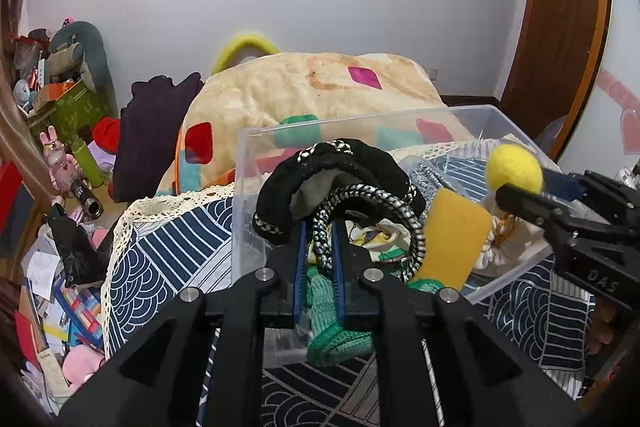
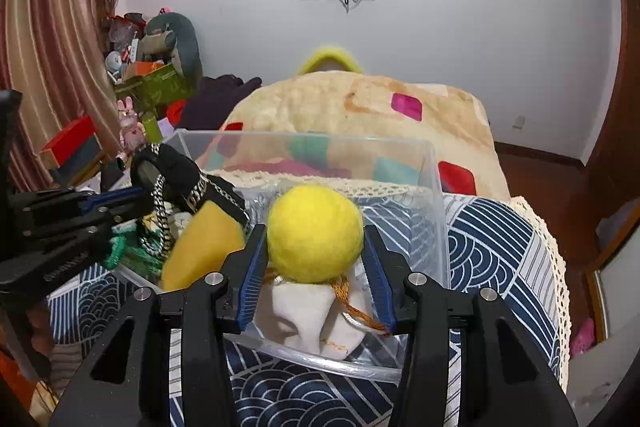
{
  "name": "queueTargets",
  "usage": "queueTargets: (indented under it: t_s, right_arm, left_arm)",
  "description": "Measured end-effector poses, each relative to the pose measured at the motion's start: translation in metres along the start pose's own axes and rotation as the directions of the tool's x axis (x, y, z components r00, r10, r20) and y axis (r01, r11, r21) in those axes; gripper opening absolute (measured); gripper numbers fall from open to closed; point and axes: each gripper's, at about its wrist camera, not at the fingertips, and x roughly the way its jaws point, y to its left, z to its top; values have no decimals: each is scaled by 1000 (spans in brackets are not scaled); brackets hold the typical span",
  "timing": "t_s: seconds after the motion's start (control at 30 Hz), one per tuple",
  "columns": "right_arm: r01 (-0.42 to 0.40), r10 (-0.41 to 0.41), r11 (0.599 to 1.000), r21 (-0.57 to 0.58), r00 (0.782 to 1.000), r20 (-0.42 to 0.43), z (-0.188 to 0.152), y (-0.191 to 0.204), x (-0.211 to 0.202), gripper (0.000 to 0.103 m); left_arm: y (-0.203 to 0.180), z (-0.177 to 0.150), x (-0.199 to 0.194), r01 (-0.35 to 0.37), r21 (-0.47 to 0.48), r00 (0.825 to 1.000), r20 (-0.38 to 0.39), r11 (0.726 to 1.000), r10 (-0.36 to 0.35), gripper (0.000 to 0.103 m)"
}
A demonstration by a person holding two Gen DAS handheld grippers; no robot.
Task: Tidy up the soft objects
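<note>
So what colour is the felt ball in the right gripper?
Bright yellow felt ball, seen best in the right wrist view.

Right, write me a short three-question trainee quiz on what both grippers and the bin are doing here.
1. True or false: the right gripper holds a fuzzy yellow felt ball.
2. Which thing does the left gripper clamp? A) flat yellow sponge B) black-and-white braided cord of the black fabric pouch C) green knitted piece
3. Fill in: both grippers work over a clear ___ storage bin.

Key: 1 true; 2 B; 3 plastic.
</note>
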Motion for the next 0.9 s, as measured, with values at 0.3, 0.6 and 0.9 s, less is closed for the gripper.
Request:
queueTargets:
  t_s: [0.3,0.6,0.9]
  right_arm:
    - [-11,11,1000,-3,1000,21,-2,-4,-18,57]
    - [-20,26,999,-47,991,135,-2,5,-70,57]
    - [-35,58,996,-81,954,295,-4,21,-134,69]
  left_arm:
    - [1,-4,-25,46,-26,998,47,999,-45,26]
    - [-2,-7,-71,83,-48,987,141,995,-75,38]
    - [-11,-19,-135,82,-50,951,304,995,-63,77]
